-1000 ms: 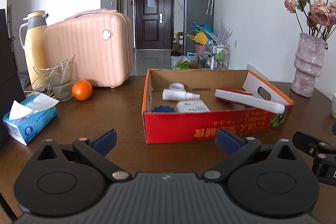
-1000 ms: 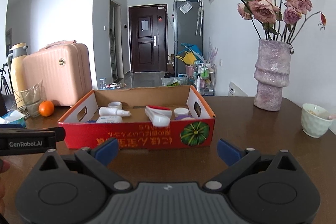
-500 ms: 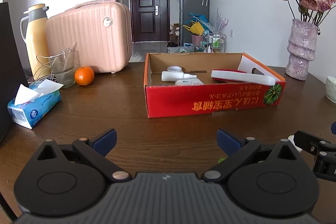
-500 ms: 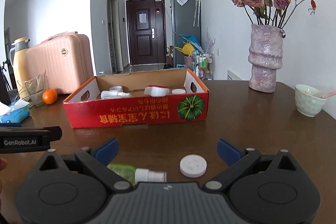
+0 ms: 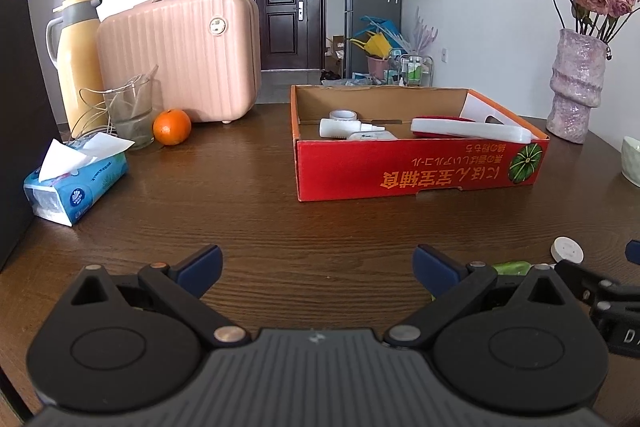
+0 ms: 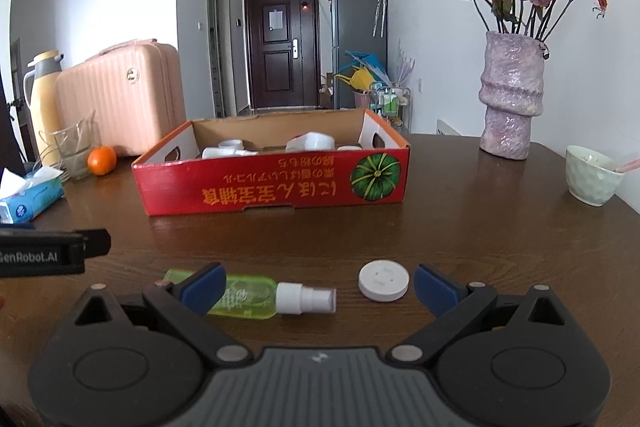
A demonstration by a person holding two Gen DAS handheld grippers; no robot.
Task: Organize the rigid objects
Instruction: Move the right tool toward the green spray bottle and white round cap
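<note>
A red cardboard box point(image 5: 416, 171) point(image 6: 272, 187) stands mid-table and holds white bottles point(image 5: 348, 127), a tape roll point(image 5: 343, 115) and a long white and red item point(image 5: 468, 129). On the bare wood in front of my right gripper point(image 6: 318, 285) lie a green spray bottle point(image 6: 256, 295) with a white nozzle and a white round cap point(image 6: 383, 281). That gripper is open, its left finger in front of the bottle's body. My left gripper point(image 5: 318, 265) is open over bare wood, well short of the box. In the left wrist view the cap point(image 5: 566, 249) and a sliver of bottle point(image 5: 512, 268) show at the right.
At the left stand a pink case point(image 5: 180, 55), a yellow flask point(image 5: 78, 59), a glass point(image 5: 130, 115), an orange point(image 5: 172, 127) and a tissue pack point(image 5: 76, 187). A purple vase point(image 6: 512, 95) with flowers and a pale bowl point(image 6: 592, 181) stand at the right.
Both grippers have drawn back from the box, which now looks farther off. The spray bottle and the white cap have come into view in front of the right gripper.
</note>
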